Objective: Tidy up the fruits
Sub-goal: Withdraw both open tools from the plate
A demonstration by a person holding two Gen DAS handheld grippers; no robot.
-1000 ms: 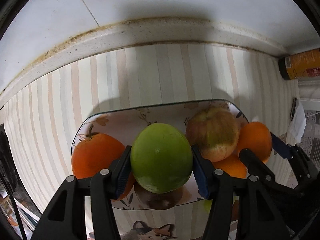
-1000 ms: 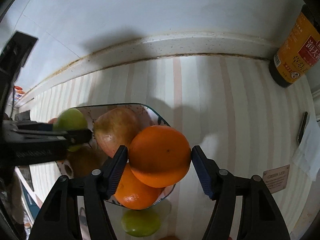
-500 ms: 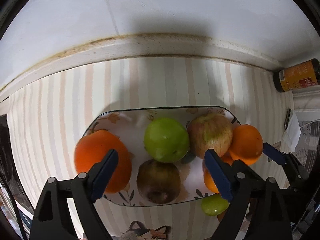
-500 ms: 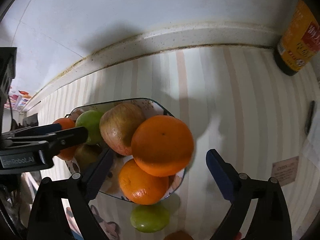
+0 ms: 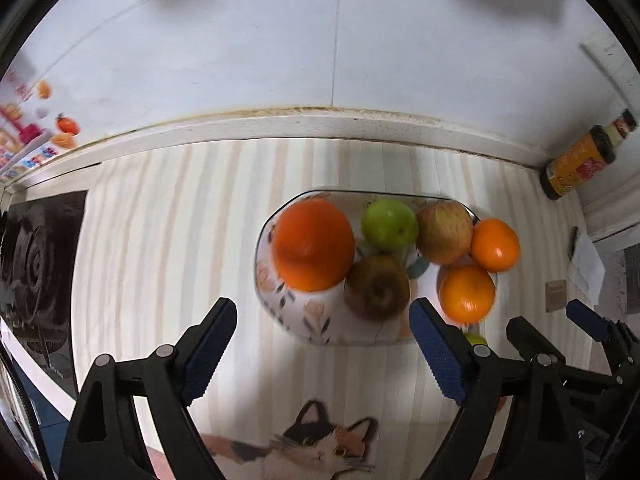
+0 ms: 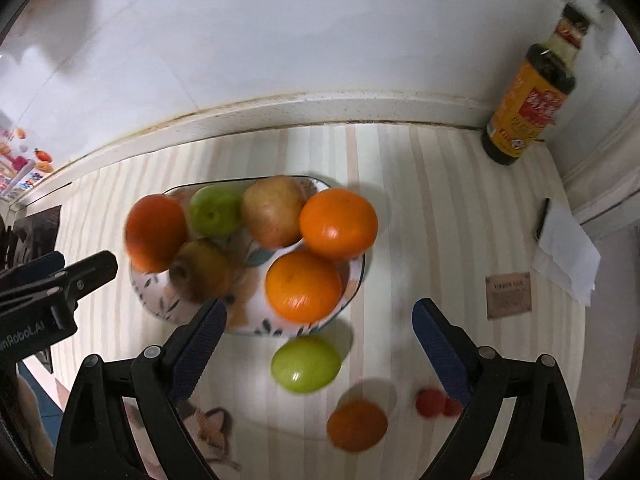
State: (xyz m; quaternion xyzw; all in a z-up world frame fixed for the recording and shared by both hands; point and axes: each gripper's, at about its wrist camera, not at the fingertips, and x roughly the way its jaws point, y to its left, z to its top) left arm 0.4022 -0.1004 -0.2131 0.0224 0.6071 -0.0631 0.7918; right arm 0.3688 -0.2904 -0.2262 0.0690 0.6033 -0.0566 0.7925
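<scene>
A flower-patterned plate [image 5: 316, 322] [image 6: 160, 296] holds a big orange [image 5: 313, 245], a green apple [image 5: 389, 225], a red-yellow apple [image 5: 443, 233], a brown apple [image 5: 377, 287] and two more oranges [image 6: 338, 224] [image 6: 303, 286]. My left gripper [image 5: 322, 344] is open and empty, raised just in front of the plate. My right gripper [image 6: 318, 346] is open and empty above a loose green apple [image 6: 306, 364] on the mat. A small orange [image 6: 357, 425] and small red fruits [image 6: 434, 402] lie nearer me.
A sauce bottle [image 6: 528, 96] stands at the back right by the wall. Folded paper with a pen [image 6: 566, 254] and a small brown card [image 6: 509, 295] lie at the right. A dark mat [image 5: 38, 252] lies at the left.
Both grippers opened, left the green apple and an orange on the plate, and pulled back and up. More of the counter is in view.
</scene>
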